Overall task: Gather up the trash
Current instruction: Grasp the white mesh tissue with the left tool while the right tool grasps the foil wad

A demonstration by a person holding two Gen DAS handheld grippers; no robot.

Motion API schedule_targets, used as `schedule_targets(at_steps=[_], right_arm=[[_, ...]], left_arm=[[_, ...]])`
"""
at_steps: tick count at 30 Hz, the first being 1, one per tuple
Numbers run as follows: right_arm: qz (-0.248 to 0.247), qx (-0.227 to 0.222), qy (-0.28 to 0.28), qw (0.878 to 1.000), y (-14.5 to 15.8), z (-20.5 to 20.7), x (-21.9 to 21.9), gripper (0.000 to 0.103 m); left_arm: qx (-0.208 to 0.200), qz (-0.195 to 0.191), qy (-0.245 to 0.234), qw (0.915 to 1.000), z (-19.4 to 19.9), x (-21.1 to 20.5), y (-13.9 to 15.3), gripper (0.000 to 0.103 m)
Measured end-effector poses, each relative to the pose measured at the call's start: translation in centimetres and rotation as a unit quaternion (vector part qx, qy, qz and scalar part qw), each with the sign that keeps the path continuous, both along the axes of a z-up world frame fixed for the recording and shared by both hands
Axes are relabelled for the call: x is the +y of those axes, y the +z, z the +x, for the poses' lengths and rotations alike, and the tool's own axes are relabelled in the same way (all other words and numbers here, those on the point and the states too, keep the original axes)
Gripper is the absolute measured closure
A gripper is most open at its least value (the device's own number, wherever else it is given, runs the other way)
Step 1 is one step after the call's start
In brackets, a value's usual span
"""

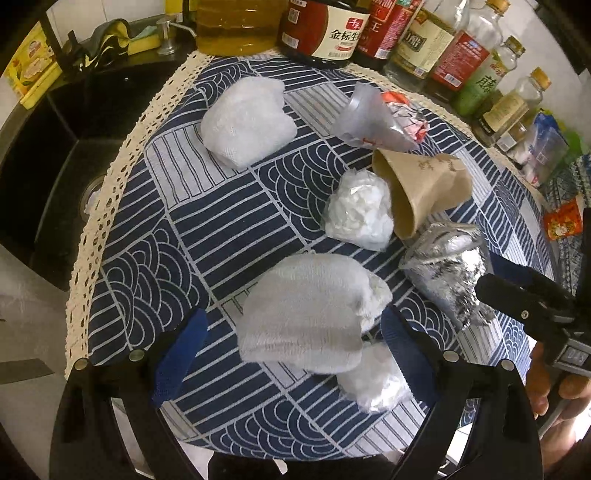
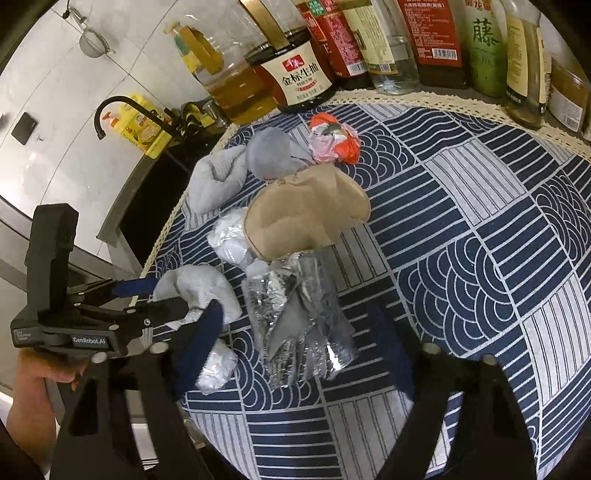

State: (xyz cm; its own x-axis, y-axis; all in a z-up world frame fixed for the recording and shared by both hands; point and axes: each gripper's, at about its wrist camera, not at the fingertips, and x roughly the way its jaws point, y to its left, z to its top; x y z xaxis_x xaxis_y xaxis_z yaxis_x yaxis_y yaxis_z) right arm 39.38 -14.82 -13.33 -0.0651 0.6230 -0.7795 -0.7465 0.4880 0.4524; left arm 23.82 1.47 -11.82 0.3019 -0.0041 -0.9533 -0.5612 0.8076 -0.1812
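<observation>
L tongs (image 1: pixel 291 354) wide, I straddle white paper wad (image 1: pixel 310 314) | R tongs (image 2: pixel 306 354) wide around foil wrapper (image 2: pixel 299 317) | risk: wad compresses, slips out.

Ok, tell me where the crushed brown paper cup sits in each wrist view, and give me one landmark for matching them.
Left wrist: brown paper cup lies on its side right of centre, open mouth facing lower left, just above the foil wrapper.
Right wrist: brown paper cup sits centre-left, flattened, directly above the foil wrapper.
Shared landmark: the dark soy sauce bottle with the cream label, at the cloth's far edge.
</observation>
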Motion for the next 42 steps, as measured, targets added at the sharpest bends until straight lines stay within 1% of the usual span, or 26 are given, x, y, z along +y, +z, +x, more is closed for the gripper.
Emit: schedule_targets(at_steps=[1,2,4,5,6,7,8,10,11,13,16,24,32,39,42], right_arm=[[0.001,0.0,0.002,1.0,-0.1,0.0,0.0,0.026],[0.001,0.0,0.005,1.0,-0.1,0.1,0.0,0.028],[-0.002,-0.001,0.01,1.0,-0.3,0.1,0.2,0.037],[-0.004,-0.002,0.012,1.0,-0.4,0.1,0.2,0.037],[-0.005,-0.002,0.014,1.0,-0.6,0.1,0.3,0.042],[-0.004,0.001,0.017,1.0,-0.7,0.1,0.3,0.045],[-0.002,0.003,0.019,1.0,-0.8,0.1,0.3,0.047],[0.001,0.002,0.021,1.0,-0.7,0.0,0.3,0.049],[0.002,0.001,0.024,1.0,-0.7,-0.1,0.3,0.05],[0.004,0.0,0.024,1.0,-0.6,-0.1,0.1,0.053],[0.009,-0.003,0.022,1.0,-0.3,-0.2,-0.2,0.054],[0.025,-0.003,0.002,1.0,0.7,-0.1,-1.5,0.055],[0.035,-0.009,-0.022,0.999,1.9,-0.7,-2.9,0.055],[0.029,-0.024,-0.051,0.998,3.0,-2.2,-4.5,0.055],[0.024,-0.032,-0.066,0.997,3.4,-3.3,-5.3,0.055]], left_arm=[[0.002,-0.001,0.0,1.0,0.1,0.0,-0.2,0.012],[0.003,-0.001,-0.001,1.0,0.2,0.0,-0.4,0.017],[0.01,-0.007,-0.001,0.9999,0.5,0.2,-0.9,0.027],[0.007,-0.01,0.006,0.9999,0.4,0.4,-1.1,0.027],[0.003,-0.015,0.013,0.9998,0.4,0.7,-1.2,0.028],[0.002,-0.022,0.015,0.9996,0.4,0.8,-1.4,0.035],[-0.001,-0.028,0.016,0.9995,0.5,0.8,-1.5,0.041],[-0.006,-0.029,0.015,0.9995,0.5,0.8,-1.3,0.044],[-0.008,-0.027,0.014,0.9995,0.6,0.7,-1.2,0.048],[-0.013,-0.028,0.016,0.9994,0.7,0.7,-1.0,0.051],[-0.019,-0.027,0.016,0.9993,0.6,0.7,-0.7,0.057],[-0.039,-0.025,0.019,0.9987,0.0,1.1,0.8,0.059],[-0.058,-0.015,0.009,0.9981,-0.5,0.9,2.7,0.059],[-0.081,-0.014,-0.012,0.9966,-1.9,0.7,4.2,0.059],[-0.094,-0.016,-0.028,0.9951,-2.9,0.5,4.8,0.059]])
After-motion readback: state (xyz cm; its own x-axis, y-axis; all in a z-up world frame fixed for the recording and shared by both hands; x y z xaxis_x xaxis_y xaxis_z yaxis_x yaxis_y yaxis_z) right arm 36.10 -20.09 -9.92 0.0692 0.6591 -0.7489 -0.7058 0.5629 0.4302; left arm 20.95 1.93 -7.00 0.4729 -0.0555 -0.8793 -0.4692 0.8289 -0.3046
